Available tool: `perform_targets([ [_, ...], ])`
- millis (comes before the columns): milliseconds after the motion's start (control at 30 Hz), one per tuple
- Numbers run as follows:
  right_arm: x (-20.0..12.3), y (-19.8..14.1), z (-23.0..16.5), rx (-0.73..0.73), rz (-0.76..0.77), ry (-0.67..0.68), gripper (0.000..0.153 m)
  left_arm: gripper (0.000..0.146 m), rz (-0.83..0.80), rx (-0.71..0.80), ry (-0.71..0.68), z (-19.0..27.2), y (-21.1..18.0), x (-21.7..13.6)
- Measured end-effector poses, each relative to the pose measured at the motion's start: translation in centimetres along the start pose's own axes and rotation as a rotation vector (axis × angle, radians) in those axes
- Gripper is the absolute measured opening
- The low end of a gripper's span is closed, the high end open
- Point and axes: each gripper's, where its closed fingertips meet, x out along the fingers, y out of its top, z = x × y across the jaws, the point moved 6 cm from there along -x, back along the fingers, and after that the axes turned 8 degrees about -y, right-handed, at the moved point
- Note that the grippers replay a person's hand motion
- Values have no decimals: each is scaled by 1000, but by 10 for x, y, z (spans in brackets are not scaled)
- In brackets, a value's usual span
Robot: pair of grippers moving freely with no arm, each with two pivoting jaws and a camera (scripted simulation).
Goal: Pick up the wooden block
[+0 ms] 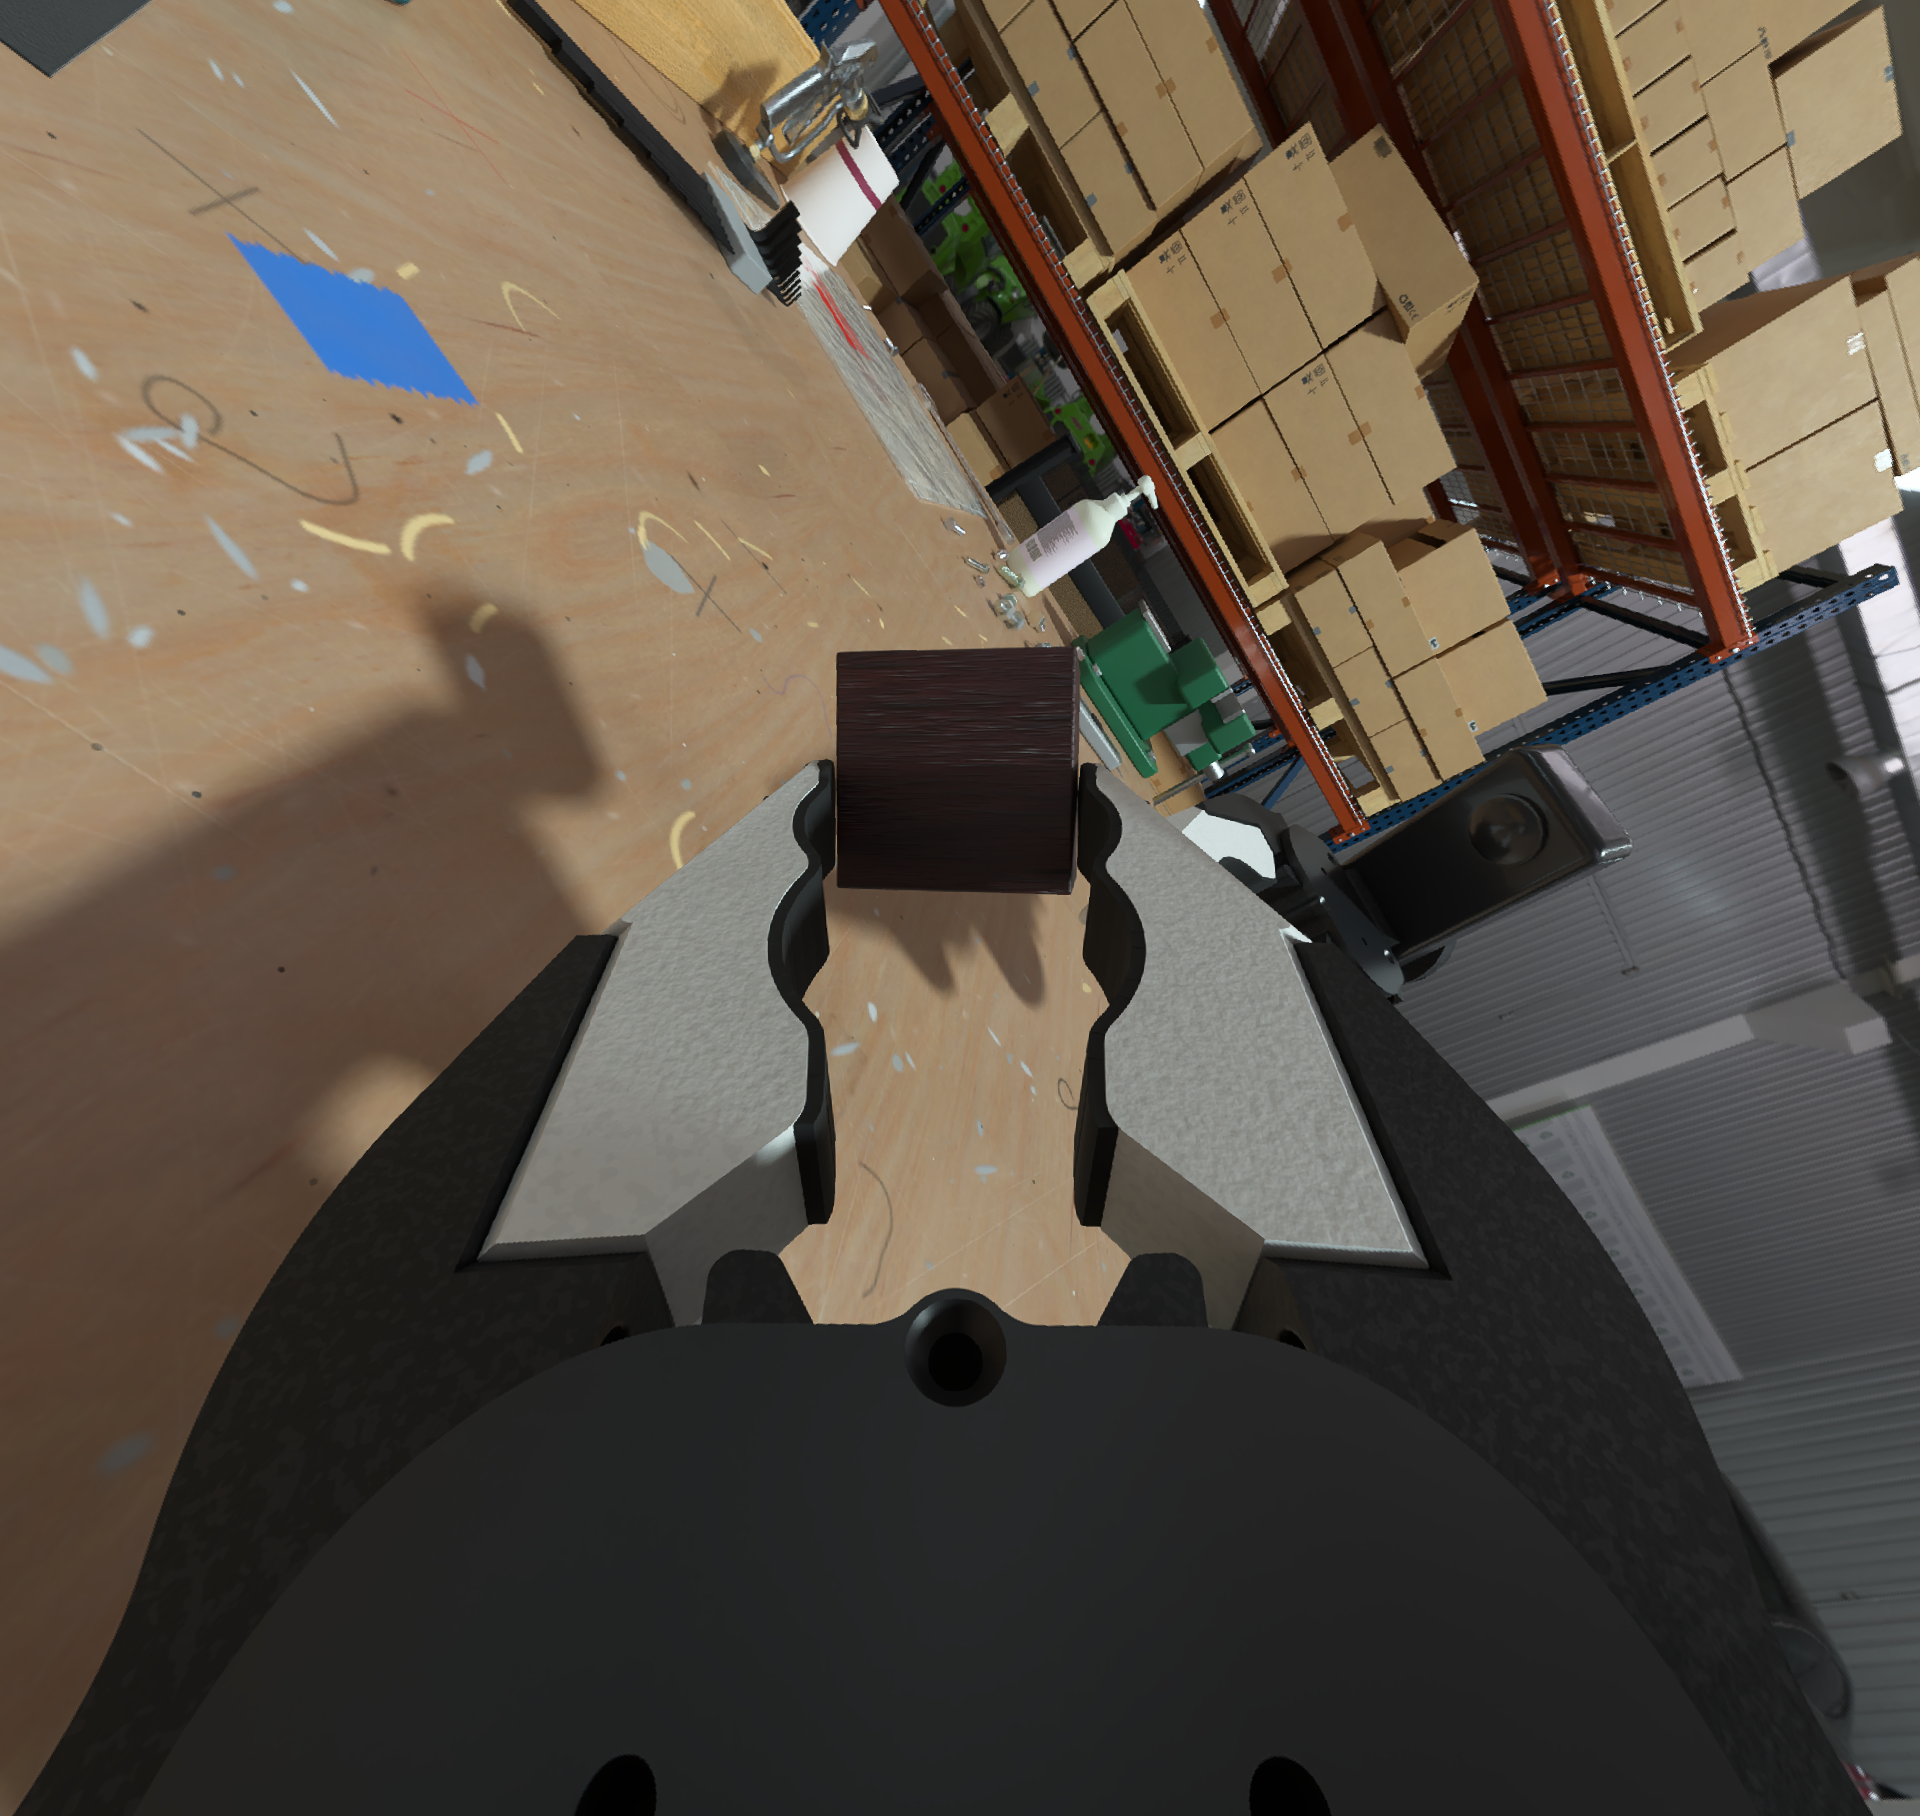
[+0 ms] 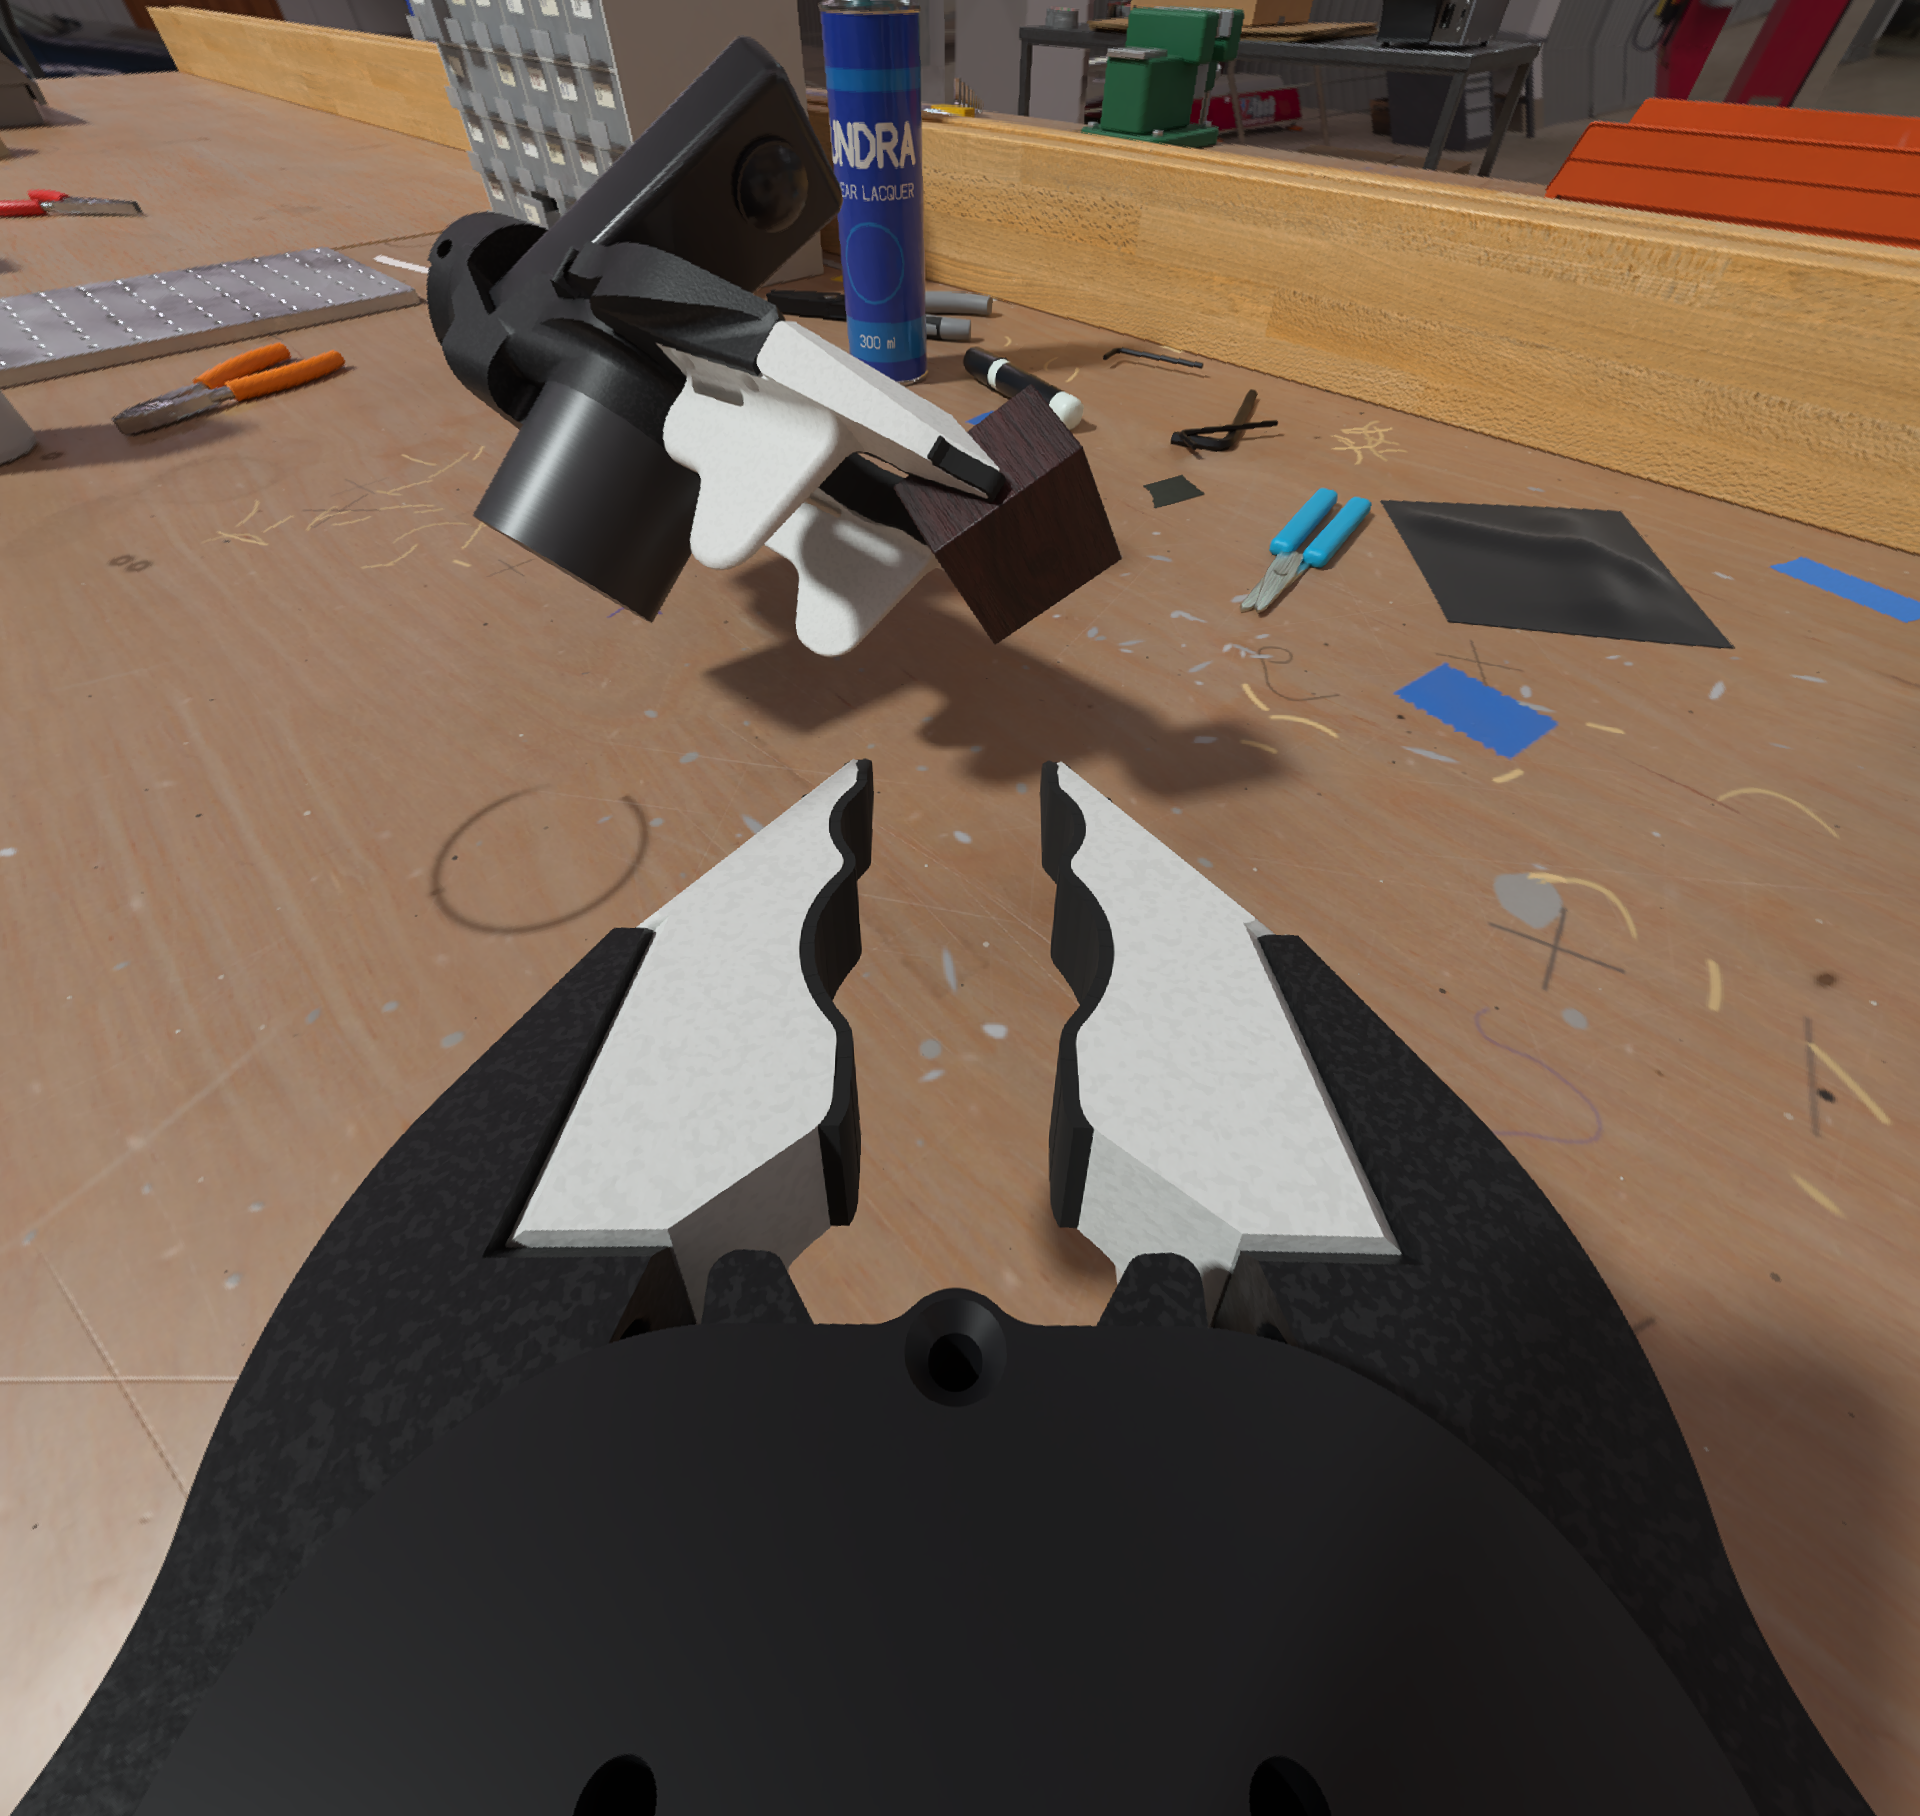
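Left wrist view: left gripper (image 1: 956, 821) has the dark wooden block (image 1: 954, 769) clamped between its fingertips, both pads pressed on opposite sides, block at frame centre. Block is off the workbench (image 1: 312, 675); its shadow sits on the bench just below it in frame. Blue tape patch (image 1: 353, 322) upper left, white pump bottle (image 1: 1081, 535) lying near the bench edge right of centre, green vise (image 1: 1164, 691) just right of the block, shelving with cardboard boxes (image 1: 1299, 312) across the upper right. Right wrist view: right gripper (image 2: 956, 790) low centre, fingers parted with a moderate gap, nothing between them, hovering over bare bench (image 2: 312, 935). Left gripper (image 2: 961, 483) shows upper centre, tilted, gripping the block (image 2: 1023, 530), which hangs tilted clear of the surface, shadow underneath. Behind it a blue spray can (image 2: 875, 197) stands upright. Blue-handled snips (image 2: 1304, 545) and a black sheet (image 2: 1548, 571) lie to the right, orange-handled pliers (image 2: 234, 384) at left, long wooden plank (image 2: 1455, 312) along the far edge.
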Motion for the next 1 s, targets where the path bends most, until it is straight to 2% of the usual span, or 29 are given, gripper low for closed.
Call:
perform_targets([
  [1000, 1, -2, -2, -40, -10, -13, 33, 47, -7, -8, -7, 0, -1, 1],
])
